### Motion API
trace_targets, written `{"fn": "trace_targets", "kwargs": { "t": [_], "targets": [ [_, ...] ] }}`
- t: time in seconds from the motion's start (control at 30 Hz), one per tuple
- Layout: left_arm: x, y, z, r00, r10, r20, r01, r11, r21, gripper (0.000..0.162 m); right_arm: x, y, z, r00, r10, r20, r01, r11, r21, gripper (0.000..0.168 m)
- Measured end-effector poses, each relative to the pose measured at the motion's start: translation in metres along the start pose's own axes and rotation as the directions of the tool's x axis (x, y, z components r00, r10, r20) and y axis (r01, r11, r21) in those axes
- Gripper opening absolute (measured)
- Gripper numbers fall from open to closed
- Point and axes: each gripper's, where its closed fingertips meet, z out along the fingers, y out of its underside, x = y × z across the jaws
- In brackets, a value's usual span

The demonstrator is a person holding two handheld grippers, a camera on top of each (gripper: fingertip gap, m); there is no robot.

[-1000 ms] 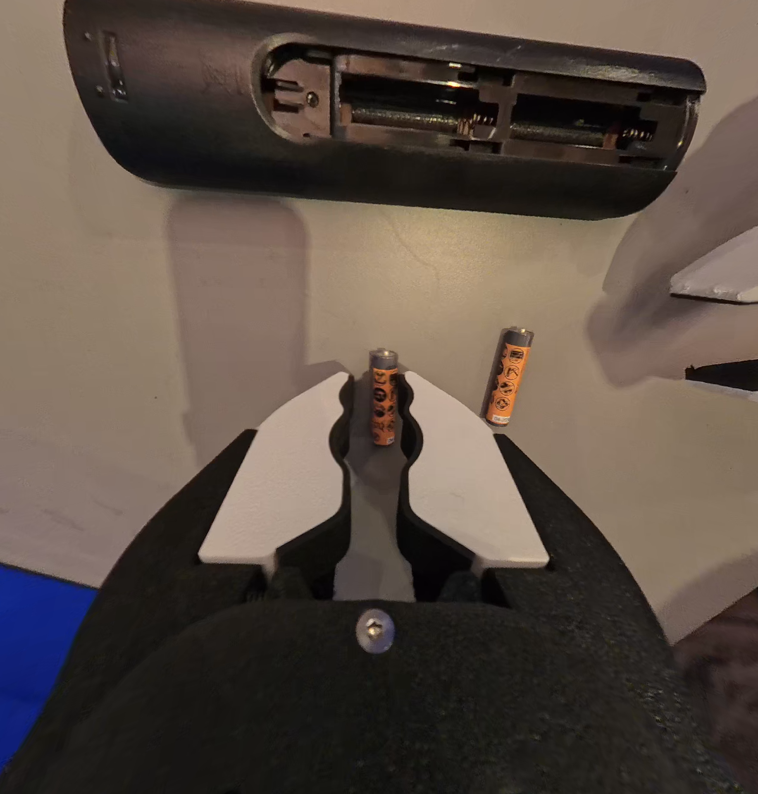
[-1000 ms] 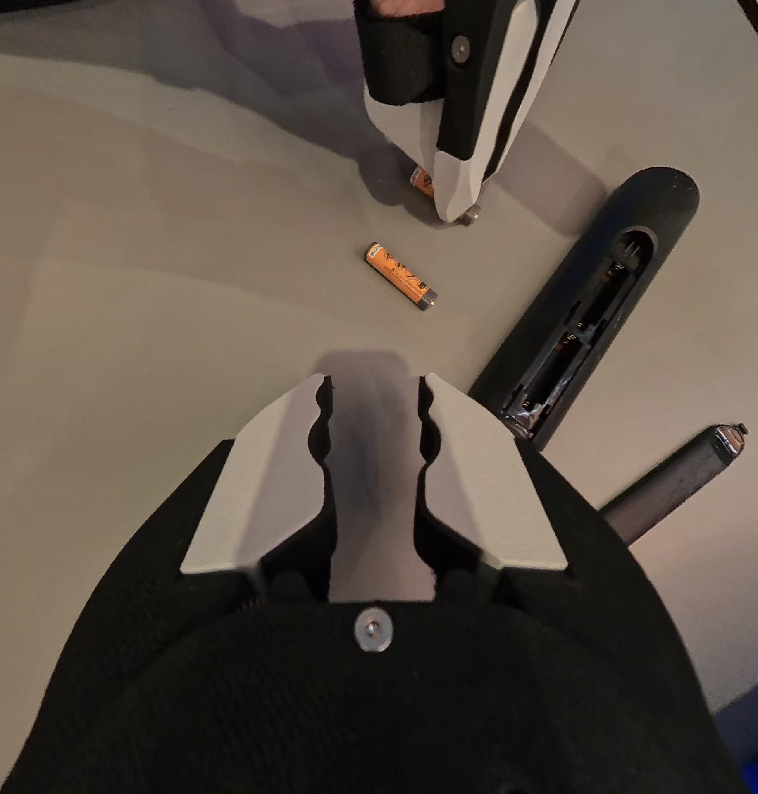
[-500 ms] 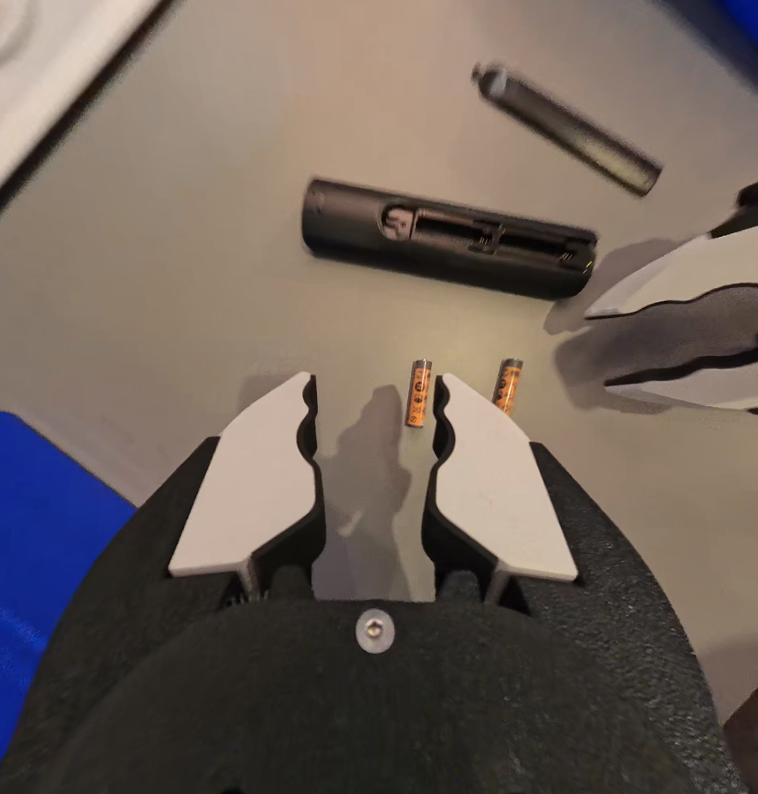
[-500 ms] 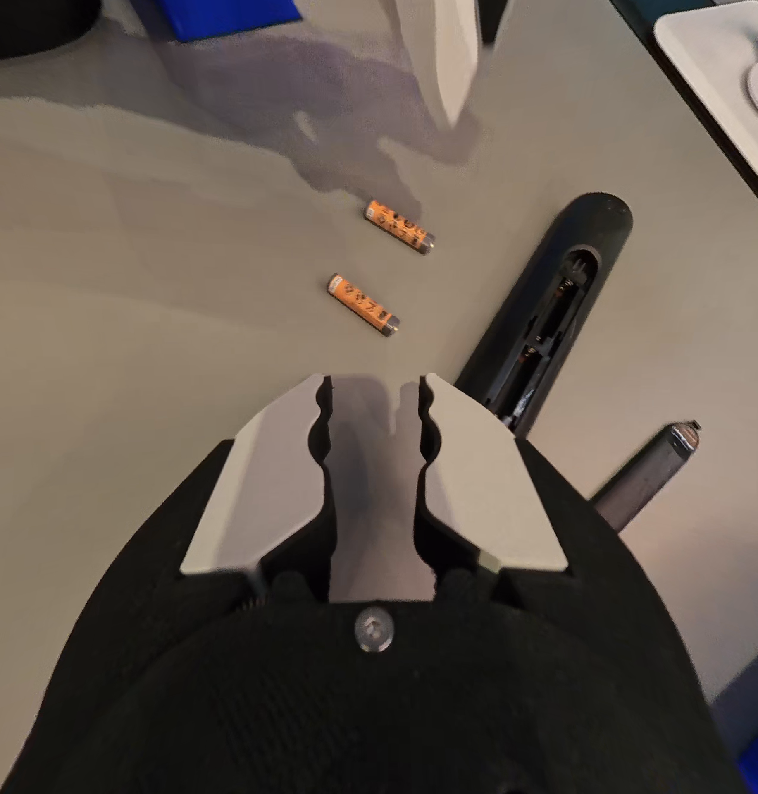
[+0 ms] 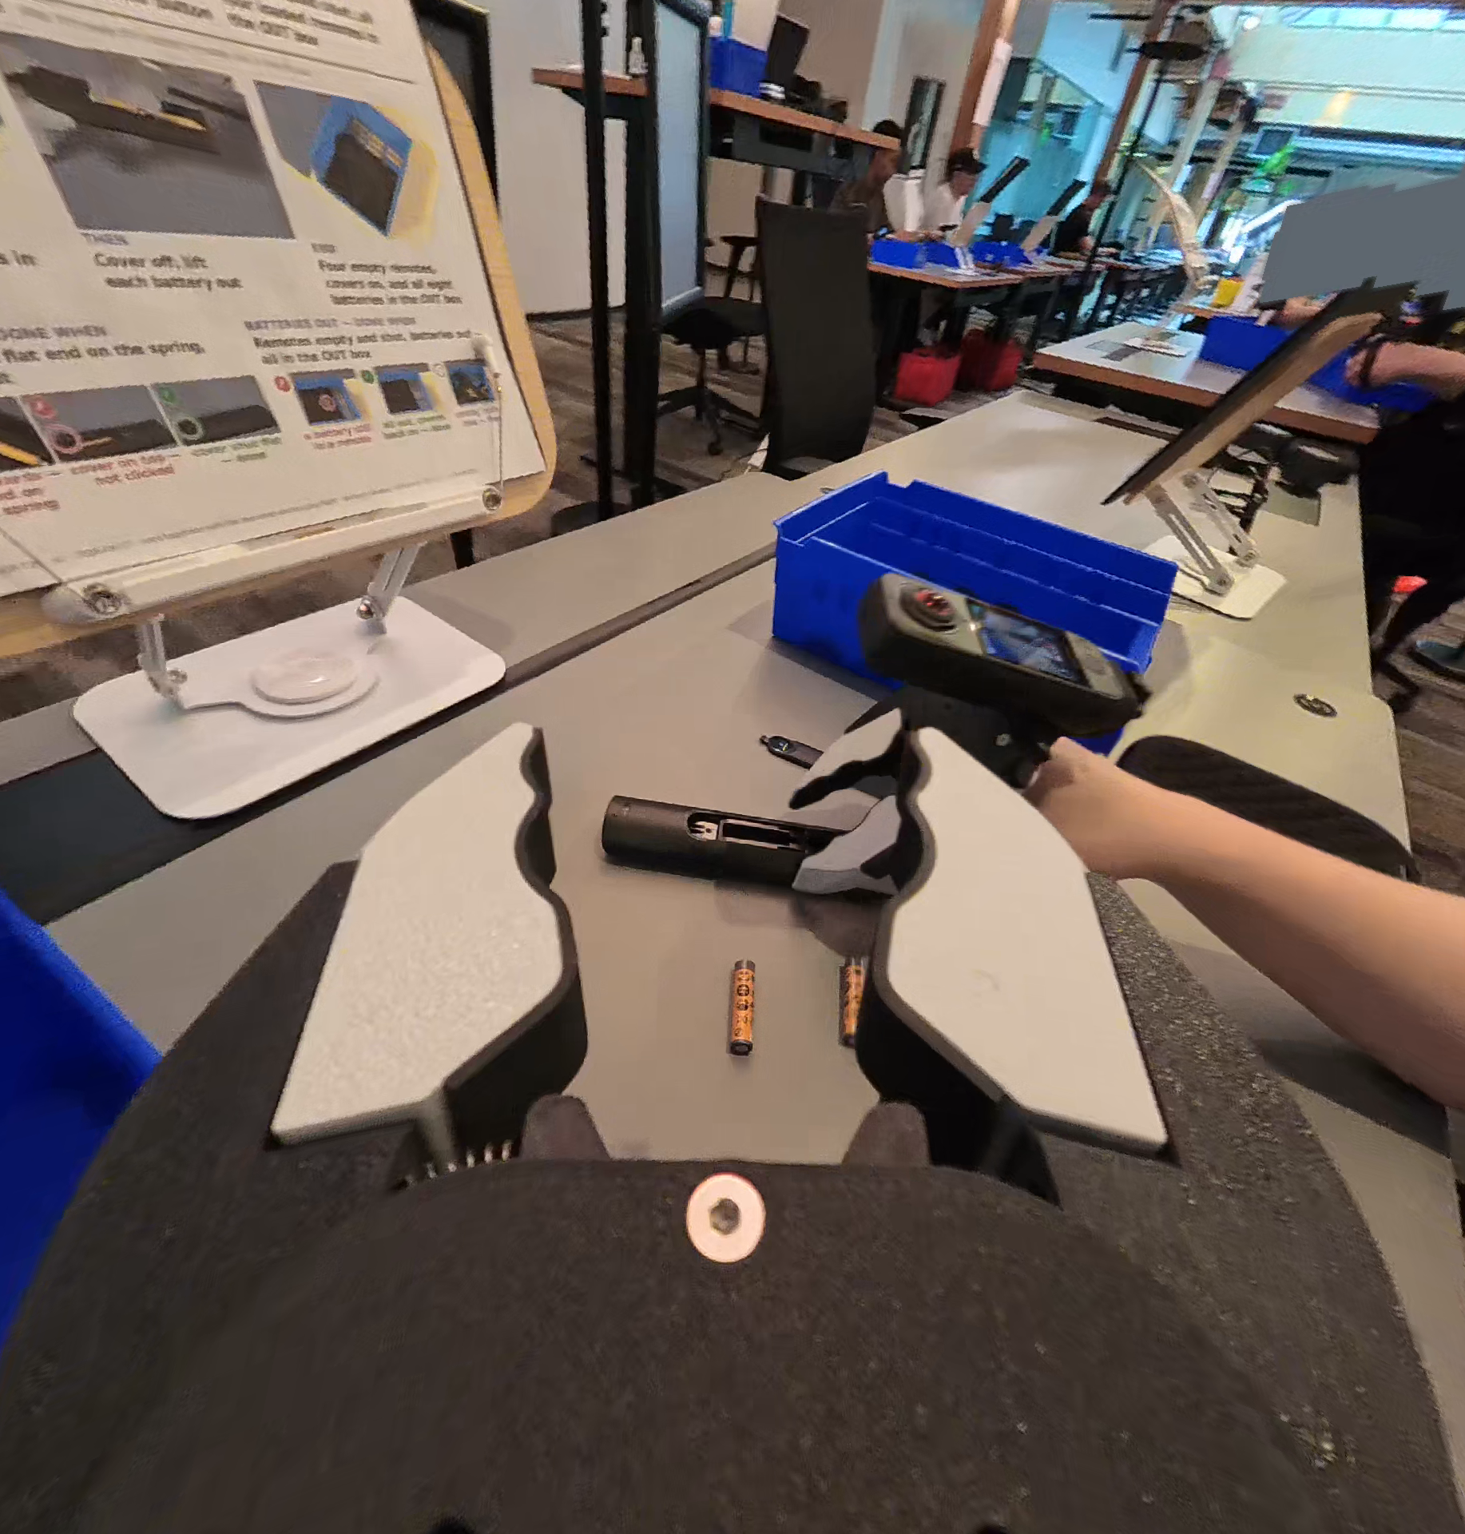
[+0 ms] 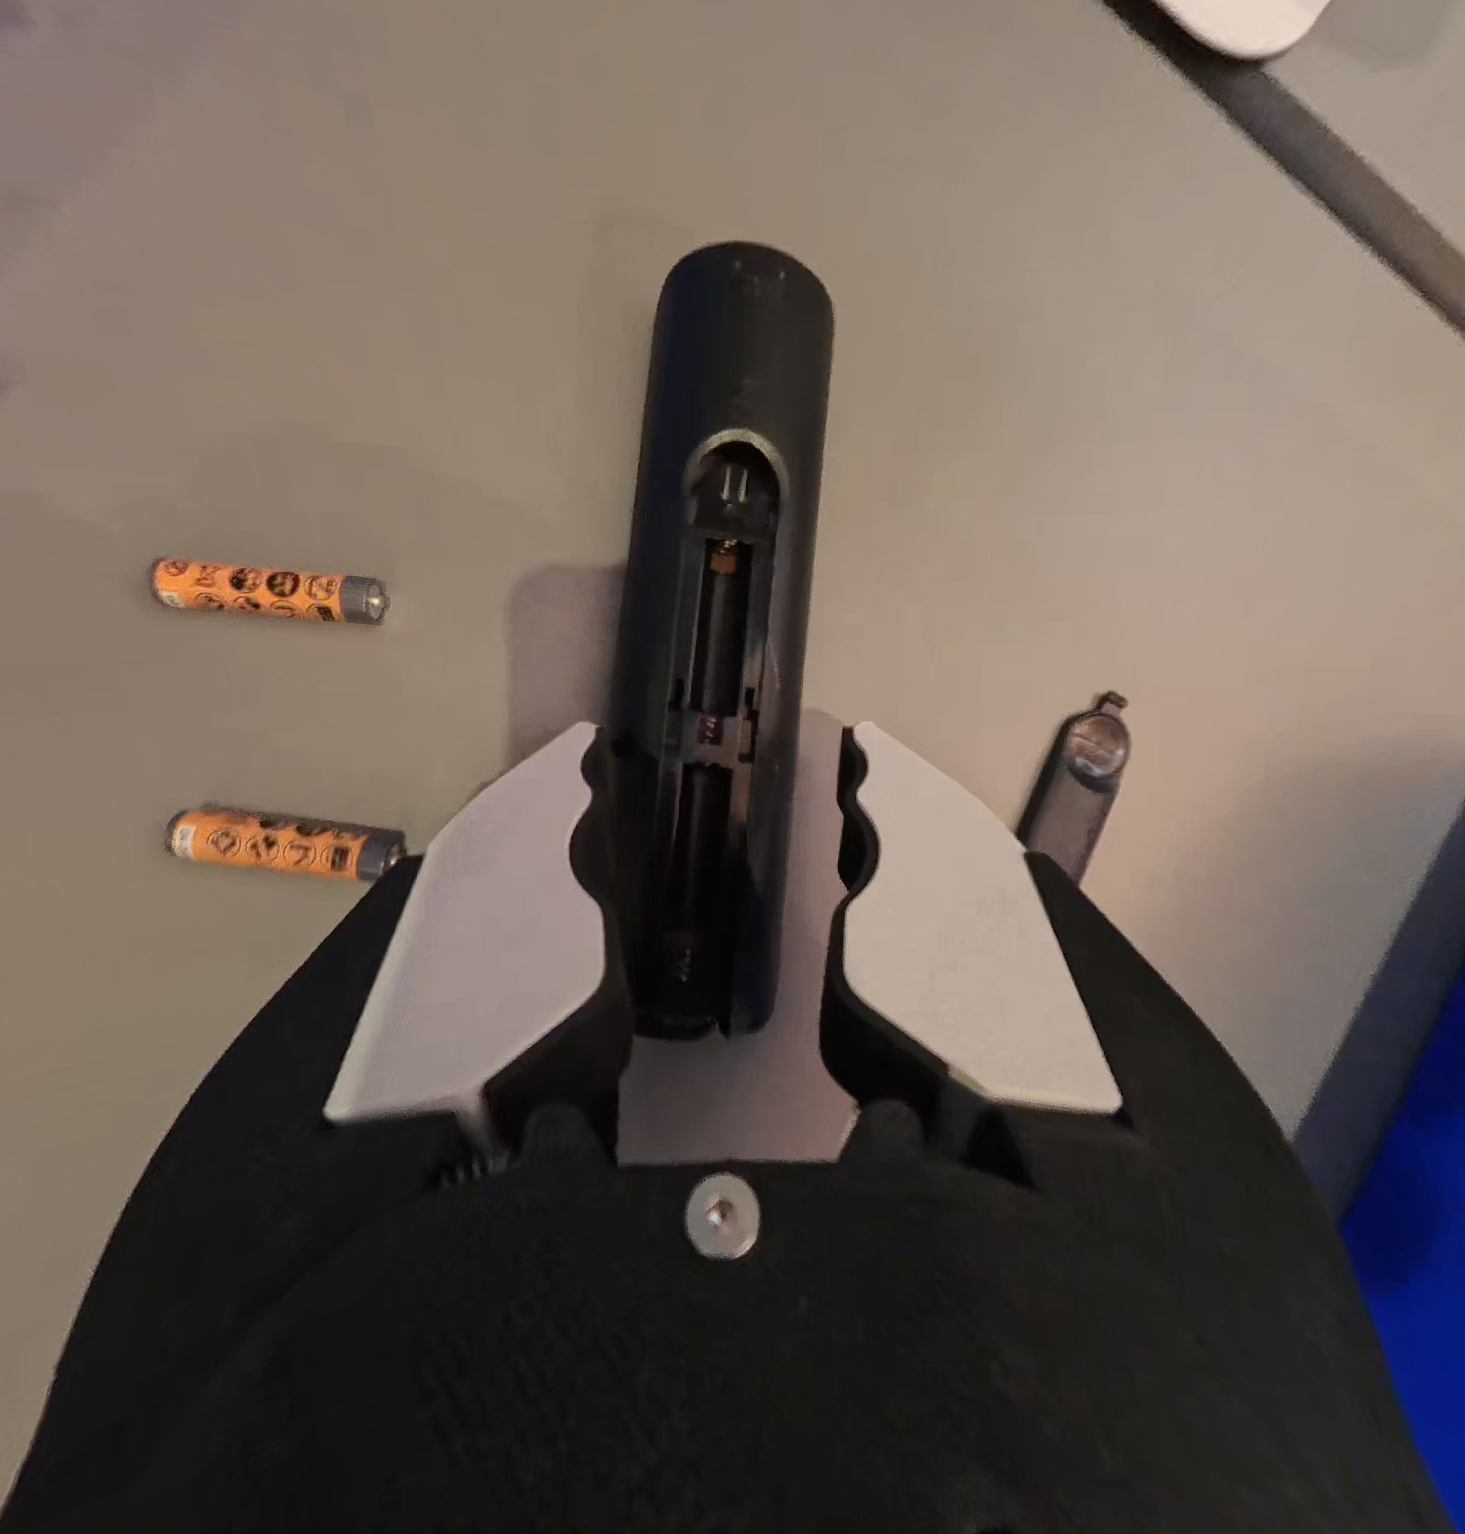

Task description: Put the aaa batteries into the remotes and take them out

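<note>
A black remote (image 6: 742, 373) lies on the grey table with its back cover off, and the battery bay looks empty. It also shows in the left wrist view (image 5: 679, 838). Two orange AAA batteries (image 6: 268, 591) (image 6: 285, 847) lie loose to its left, side by side. My right gripper (image 6: 725, 730) is open and straddles the remote's near end. Its left finger is against the remote and a gap shows at the right finger. My left gripper (image 5: 725, 747) is open, empty and raised above the batteries (image 5: 742, 1007) (image 5: 852, 1000).
The remote's dark battery cover (image 6: 1078, 780) lies right of the remote. A blue bin (image 5: 961, 564) stands behind it and another blue bin (image 5: 32, 1038) is at the left edge. An instruction board on a white stand (image 5: 281, 705) is at the back left.
My left gripper let go of the battery, opened, and pulled up and back. My right gripper opened wider, swung over to the remote and now straddles its end.
</note>
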Motion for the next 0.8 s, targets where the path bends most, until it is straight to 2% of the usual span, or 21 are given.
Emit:
{"fn": "trace_targets", "kwargs": {
  "t": [0.1,0.17,0.27,0.4,0.53,0.6,0.67,0.73,0.8],
  "targets": [
    [0.007,0.004,-0.003,0.995,0.088,-0.049,-0.088,0.996,0.000,0.080,-0.003,0.003,0.007,0.997,0.080,0.015,-0.080,0.996,-0.028,0.053],
    [0.006,0.012,-0.003,0.992,0.109,-0.056,-0.112,0.993,-0.049,0.079,-0.005,0.004,0.008,0.994,0.097,0.047,-0.095,0.995,-0.036,0.049],
    [0.010,0.028,0.002,0.990,0.086,-0.111,-0.101,0.986,-0.136,0.076,-0.005,0.002,0.008,0.997,0.000,0.075,0.000,1.000,-0.008,0.049],
    [0.017,0.049,0.012,0.987,0.059,-0.149,-0.093,0.968,-0.234,0.075,-0.005,0.003,0.004,0.990,-0.061,0.127,0.051,0.995,0.081,0.049],
    [0.019,0.080,0.026,0.992,0.051,-0.113,-0.090,0.921,-0.378,0.072,-0.008,0.009,-0.004,0.980,-0.126,0.152,0.106,0.986,0.132,0.049],
    [0.022,0.101,0.037,0.995,-0.012,-0.101,-0.039,0.872,-0.488,0.067,-0.011,0.013,-0.004,0.972,-0.073,0.222,0.046,0.991,0.122,0.048],
    [0.031,0.116,0.047,0.987,-0.133,-0.086,0.058,0.808,-0.586,0.065,-0.013,0.014,-0.005,0.954,0.010,0.301,-0.047,0.992,0.114,0.048],
    [0.046,0.120,0.058,0.962,-0.239,-0.135,0.102,0.767,-0.633,0.060,-0.013,0.013,-0.009,0.917,0.104,0.385,-0.148,0.985,0.085,0.048],
    [0.036,0.122,0.072,0.970,-0.213,-0.113,0.096,0.771,-0.629,0.061,-0.010,0.012,-0.011,0.895,0.159,0.418,-0.202,0.977,0.062,0.048]
  ]
}}
